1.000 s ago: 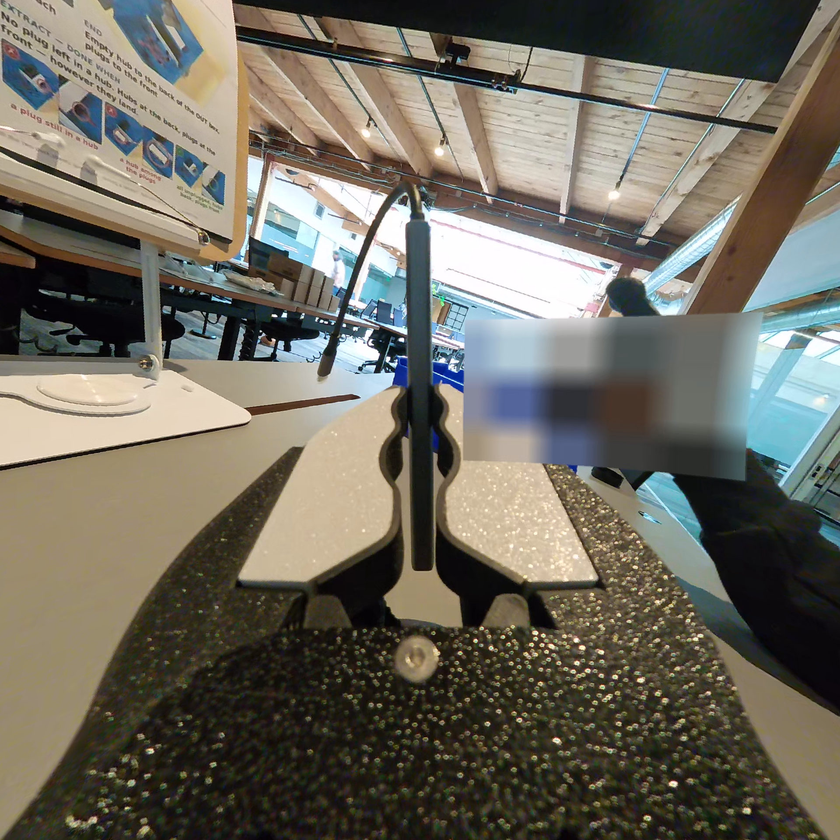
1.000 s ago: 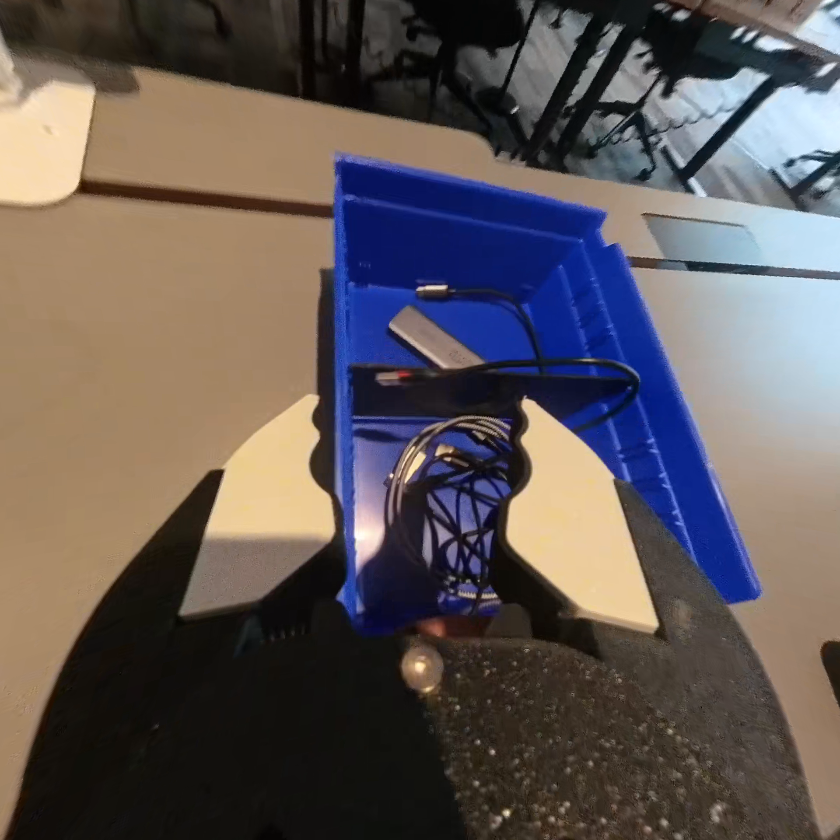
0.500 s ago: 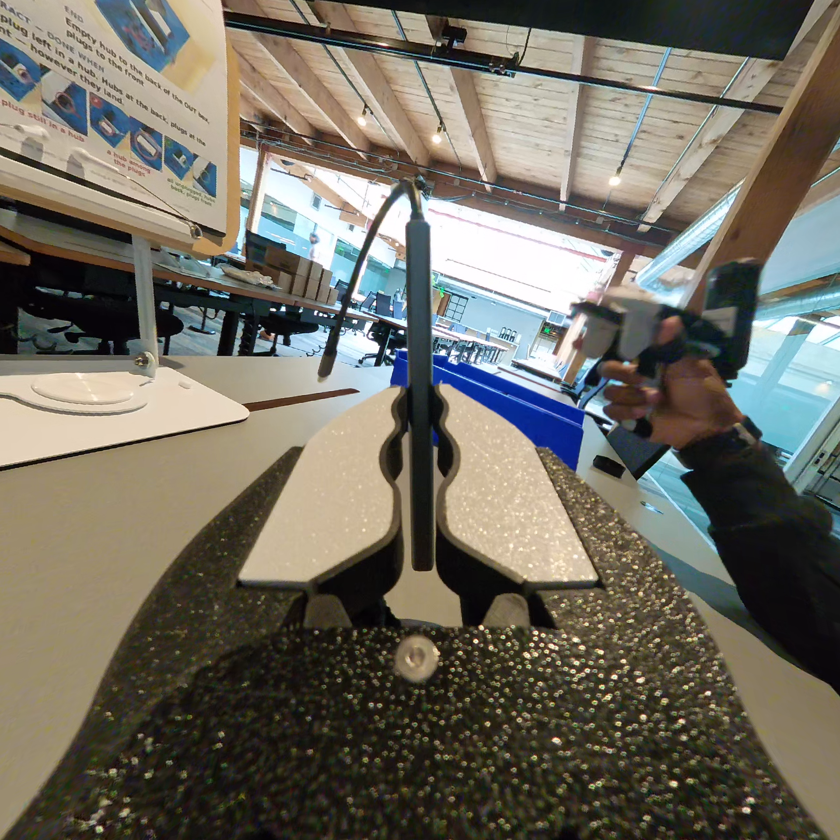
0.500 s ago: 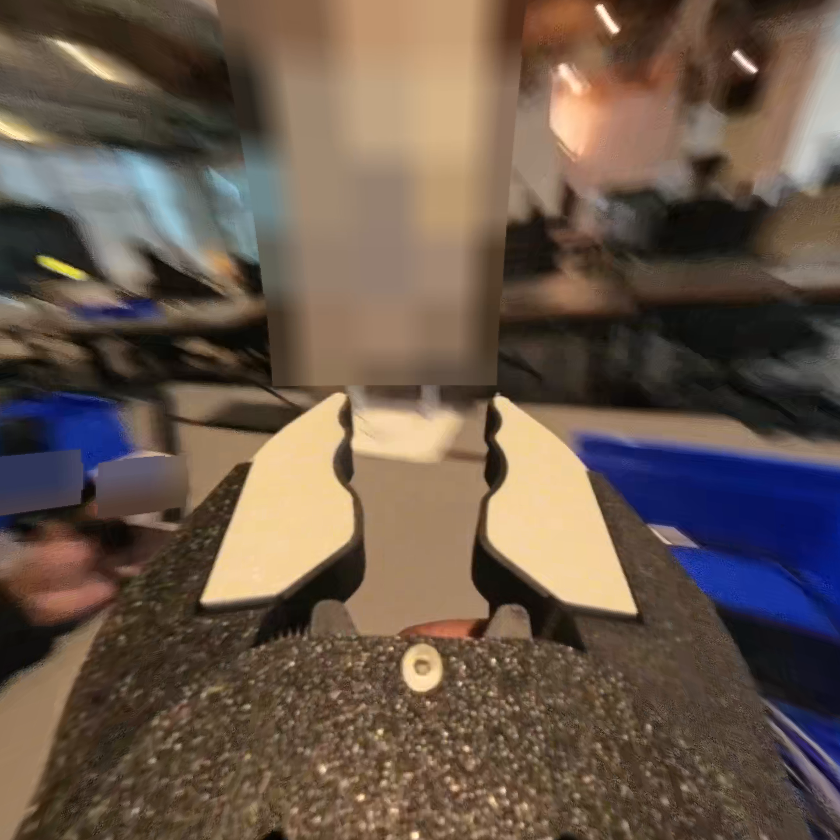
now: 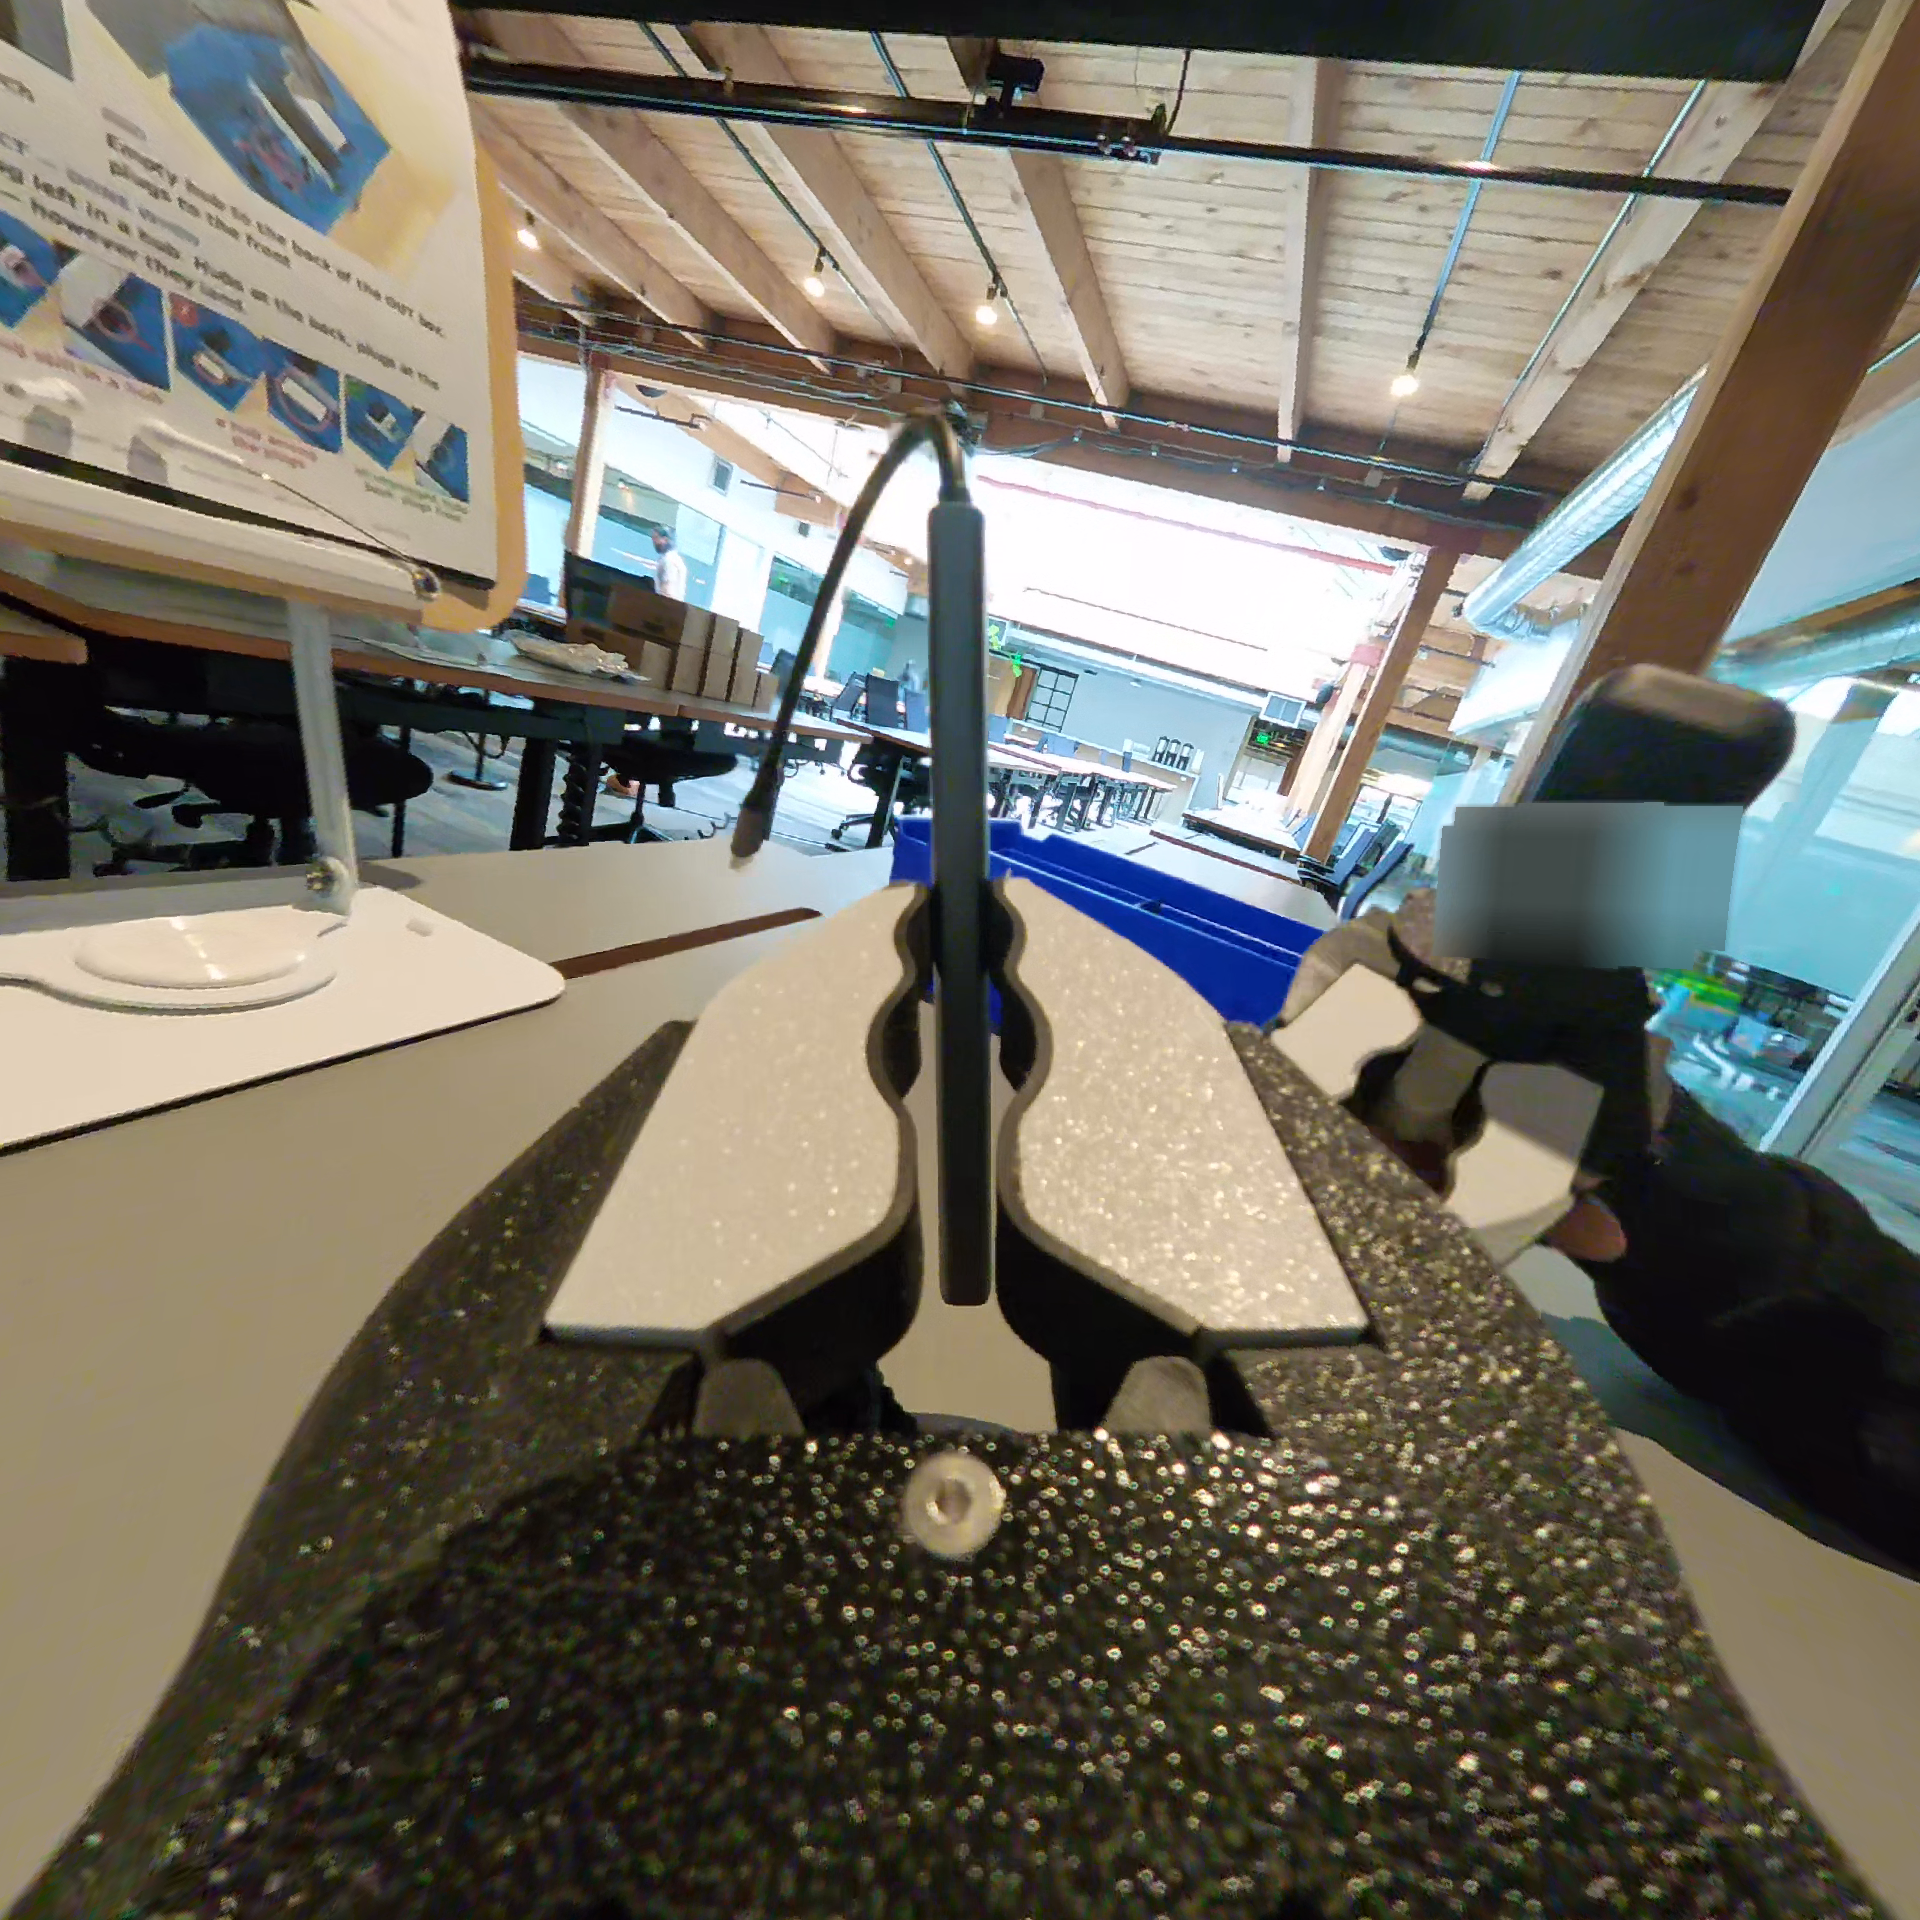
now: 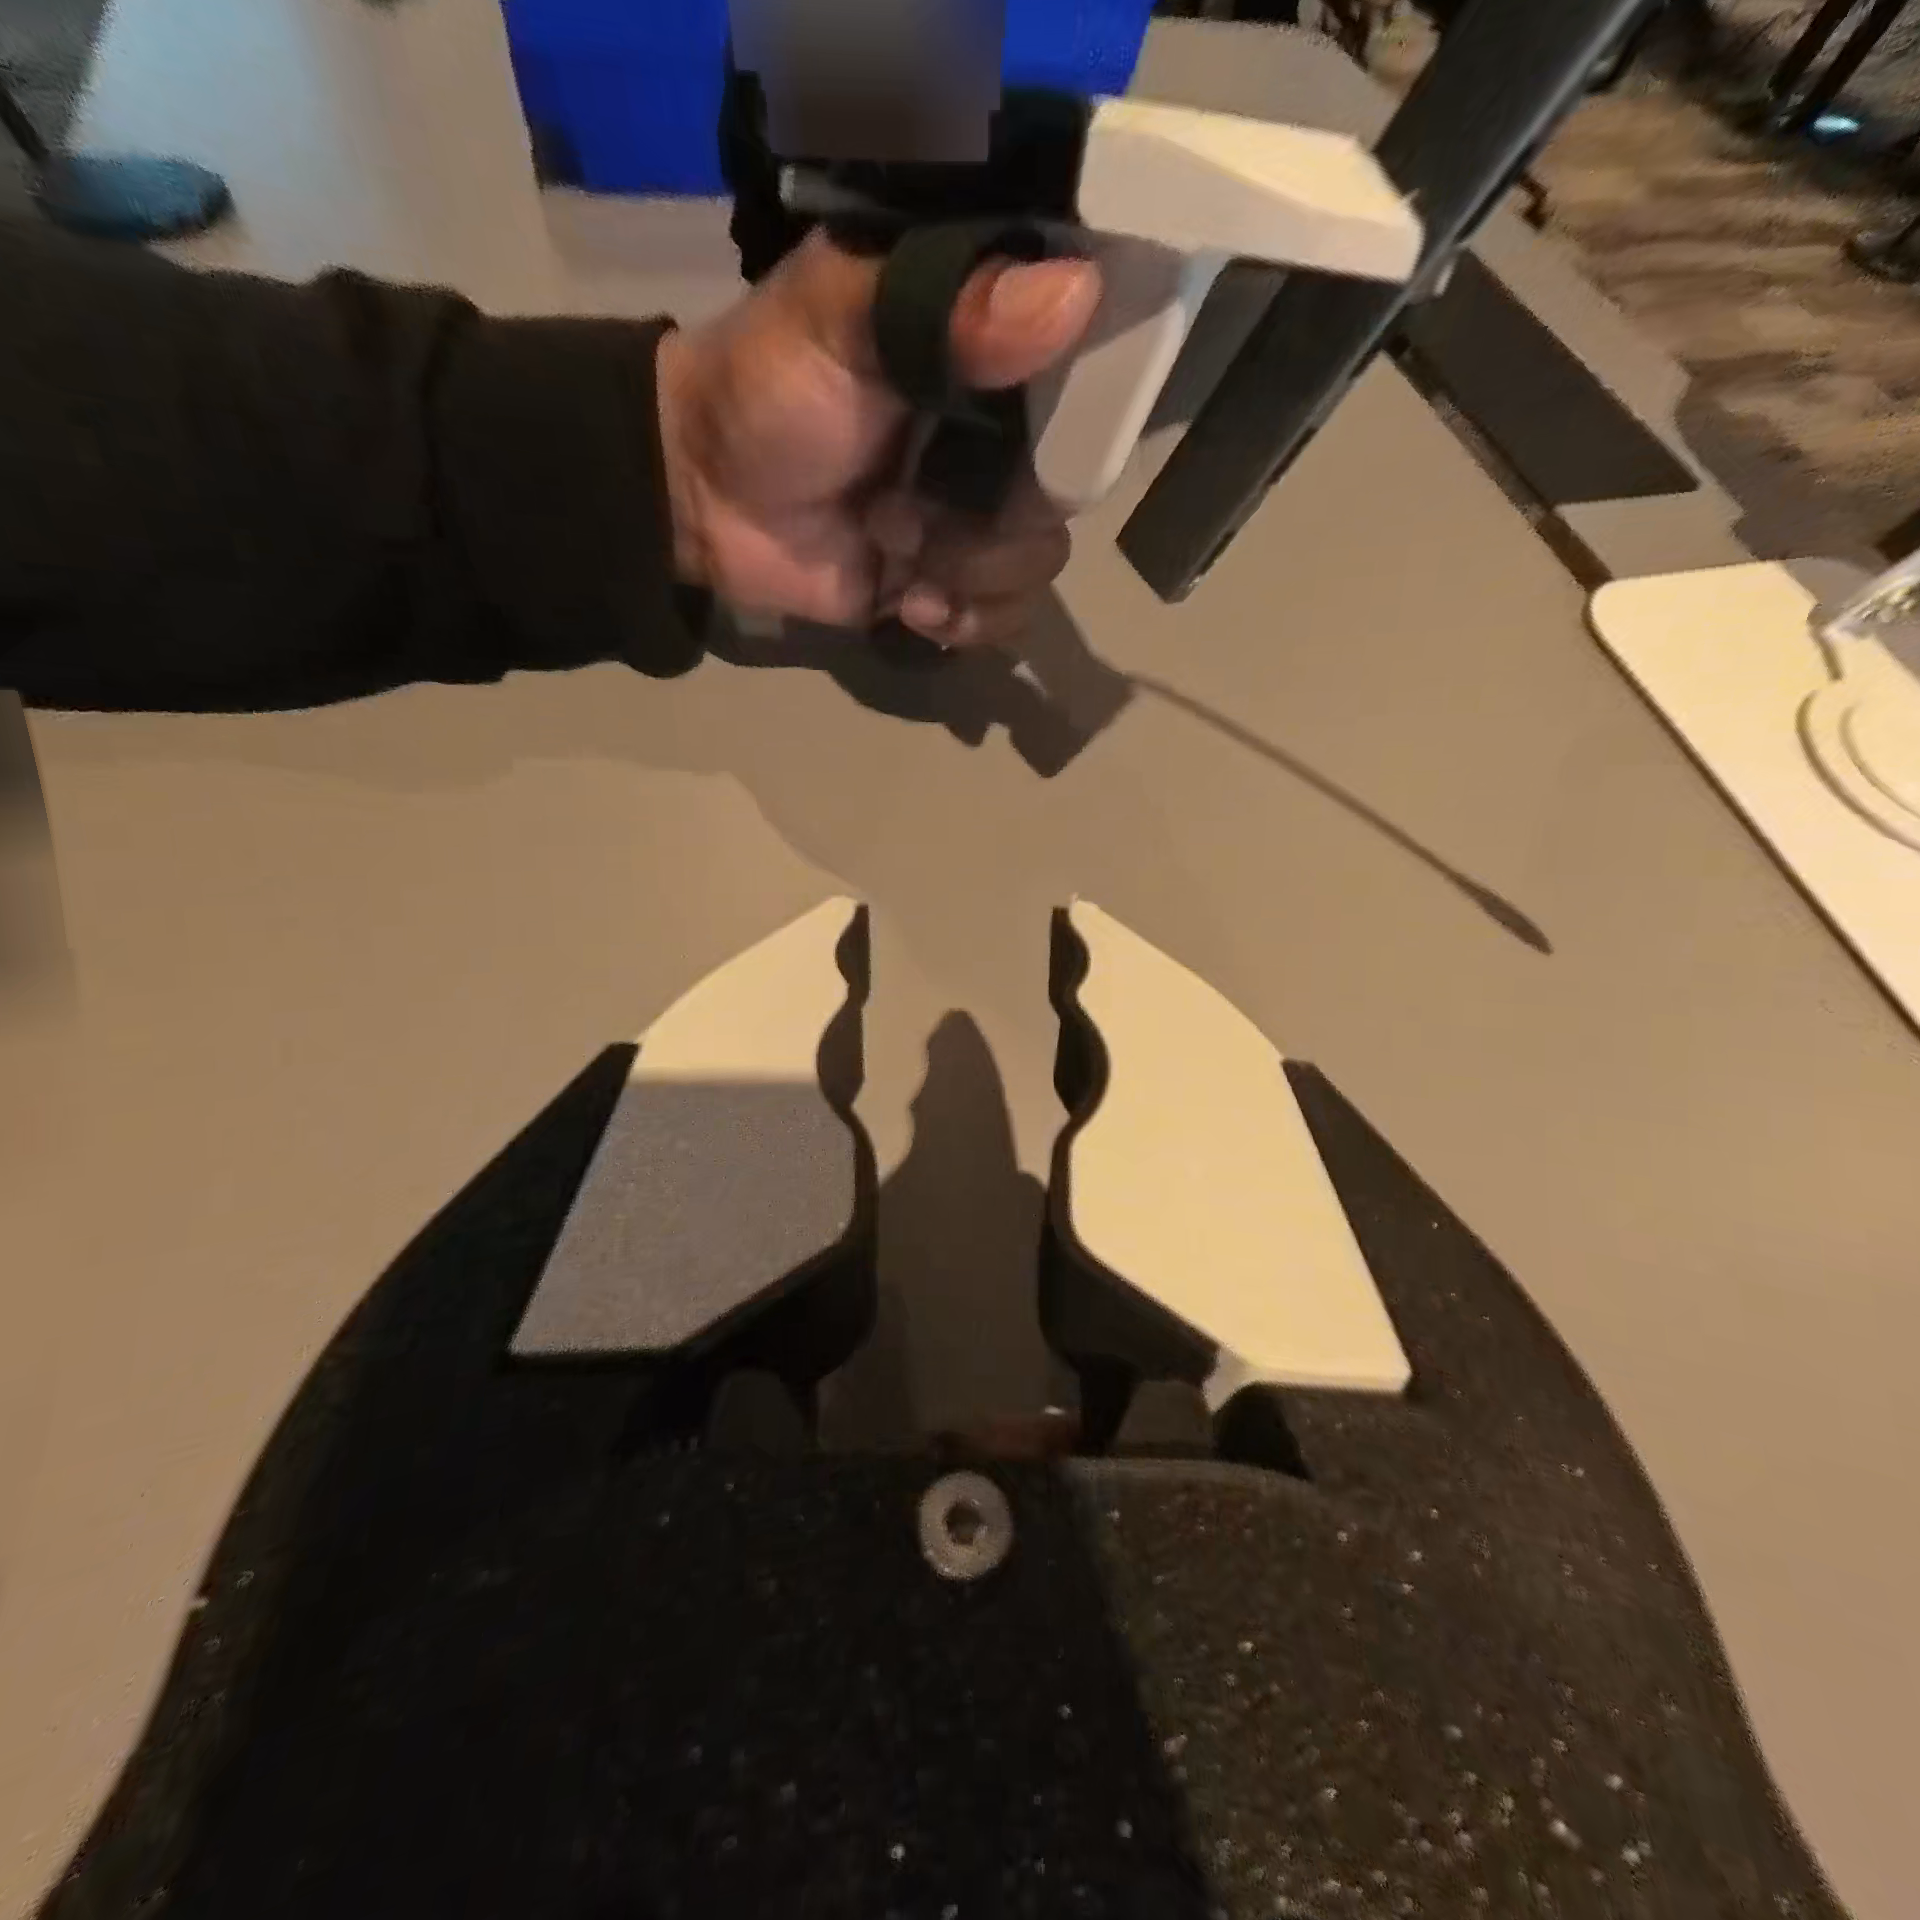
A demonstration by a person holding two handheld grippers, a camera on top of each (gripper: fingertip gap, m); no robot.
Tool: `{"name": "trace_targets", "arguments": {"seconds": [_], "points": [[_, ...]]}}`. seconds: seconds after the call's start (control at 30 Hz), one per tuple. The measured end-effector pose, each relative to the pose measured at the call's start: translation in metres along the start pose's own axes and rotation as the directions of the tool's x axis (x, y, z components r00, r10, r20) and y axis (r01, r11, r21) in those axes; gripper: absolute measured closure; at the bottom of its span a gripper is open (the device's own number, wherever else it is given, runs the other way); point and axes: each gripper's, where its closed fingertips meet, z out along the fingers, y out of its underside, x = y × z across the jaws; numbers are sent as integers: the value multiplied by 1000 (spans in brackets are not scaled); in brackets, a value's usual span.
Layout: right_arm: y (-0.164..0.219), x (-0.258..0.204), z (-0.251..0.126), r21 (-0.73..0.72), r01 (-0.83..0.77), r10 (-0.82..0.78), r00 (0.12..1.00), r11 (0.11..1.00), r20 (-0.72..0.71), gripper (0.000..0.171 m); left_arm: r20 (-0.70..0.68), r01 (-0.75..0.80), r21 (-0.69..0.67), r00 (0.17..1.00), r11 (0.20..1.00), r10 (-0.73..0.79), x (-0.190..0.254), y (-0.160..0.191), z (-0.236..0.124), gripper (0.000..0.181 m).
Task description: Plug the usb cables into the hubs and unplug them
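Dark-grey slim hub (image 5: 958,914) (edge-on), upright in left gripper (image 5: 958,940), black cable (image 5: 831,613) arching.

left wrist: bright window backlight, fisheye-bent edges | right wrist: dimmer — motion blur, hard table (image 6: 416,935) shadows

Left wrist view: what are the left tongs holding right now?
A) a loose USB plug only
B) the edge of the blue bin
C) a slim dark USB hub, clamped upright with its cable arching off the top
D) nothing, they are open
C: the left tongs are shut on the slim dark USB hub, which stands upright, its cable curving off the top.
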Motion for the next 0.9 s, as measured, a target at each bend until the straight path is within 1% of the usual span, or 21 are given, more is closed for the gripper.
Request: {"name": "trace_targets", "arguments": {"seconds": [0.07,0.1,0.2,0.27,0.33,0.43,0.53,0.63,0.73,0.8,0.9], "points": [[0,6,11,2,0,0,999,1000,-45,137,-25,12,-17,1000,1000,-12,4,6,3,172],[-4,11,14,32,-15,17,998,999,-66,136,-53,19,-31,998,999,-21,8,10,5,172],[-25,20,13,196,-115,125,991,974,-43,135,-156,22,-118,987,993,-40,25,28,10,172],[-39,28,5,319,-219,231,973,922,0,136,-198,-22,-172,980,985,-13,34,38,13,172],[-48,37,-3,409,-312,319,946,857,52,134,-252,-49,-195,968,980,-2,45,43,13,172],[-57,42,-13,495,-395,373,916,774,147,133,-322,-57,-217,947,975,-17,58,48,12,172],[-65,39,-16,534,-455,382,890,712,249,133,-388,-55,-243,921,969,-45,69,52,10,172],[-71,33,-17,551,-461,361,888,696,286,142,-427,-69,-268,902,961,-54,77,57,9,172],[-74,31,-16,560,-433,339,902,707,269,160,-434,-48,-284,897,958,-84,79,58,9,172],[-74,33,-15,562,-412,340,911,717,234,161,-427,-13,-283,897,959,-114,77,56,9,172],[-74,40,-17,570,-374,349,924,731,158,161,-376,25,-261,918,965,-125,68,52,11,169]]}}
